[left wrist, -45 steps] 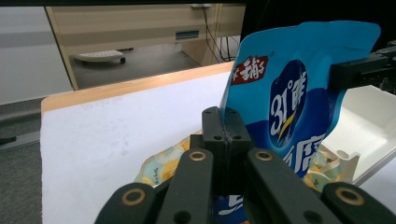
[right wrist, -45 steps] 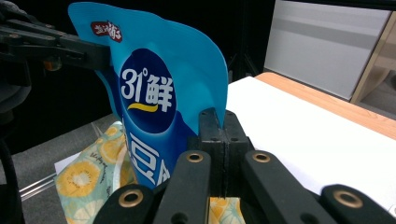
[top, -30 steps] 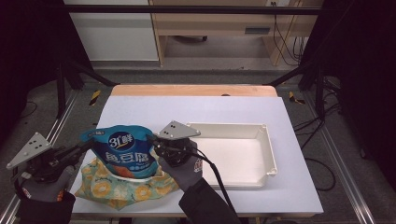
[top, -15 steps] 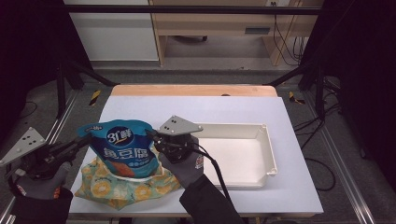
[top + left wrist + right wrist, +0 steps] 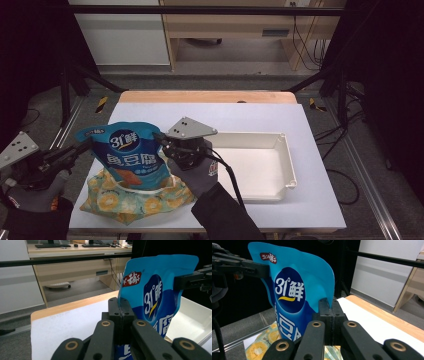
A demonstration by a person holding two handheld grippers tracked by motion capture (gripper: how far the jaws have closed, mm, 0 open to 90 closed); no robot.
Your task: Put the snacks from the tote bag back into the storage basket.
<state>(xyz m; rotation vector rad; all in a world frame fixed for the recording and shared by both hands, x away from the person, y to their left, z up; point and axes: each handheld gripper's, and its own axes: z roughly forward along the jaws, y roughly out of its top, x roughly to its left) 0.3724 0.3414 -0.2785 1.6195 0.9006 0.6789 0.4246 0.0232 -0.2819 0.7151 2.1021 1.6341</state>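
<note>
Blue glossy pouch (image 5: 131, 157), soft plastic film, stand-up shape with rounded top corners. It's half out of the fabric bag (image 5: 131, 202) directly below both grippers: lower end still inside the bag's open mouth, upper part upright and clear of it. Bag is floppy cloth, teal with yellow citrus slices, slumped on the near-left corner of the white table (image 5: 250, 117).

White tray (image 5: 285, 165) sits just right of the right gripper, on the table. Rigid plastic, rectangular, shallow walls with a rolled rim; I see nothing in it.

Pouch print: dark blue oval with white "31°", a yellow swoosh under it, large white characters below, small red label near the top corner, orange food picture low on the front. Surface is smooth and shiny, slightly bowed between the two grips.

Left gripper (image 5: 120, 312): black jaws pinched together on the pouch's left edge, film sandwiched between the pads. In the high view it's at the pouch's upper-left side, held by a gloved hand (image 5: 37, 192).

Right gripper (image 5: 331, 308): jaws clamped flat on the pouch's right edge, no gap visible. In the high view it sits against the pouch's right side, grey triangular plate on top, black cable trailing back over the dark sleeve.

Table top is matte white with a wood strip along the far edge.
</note>
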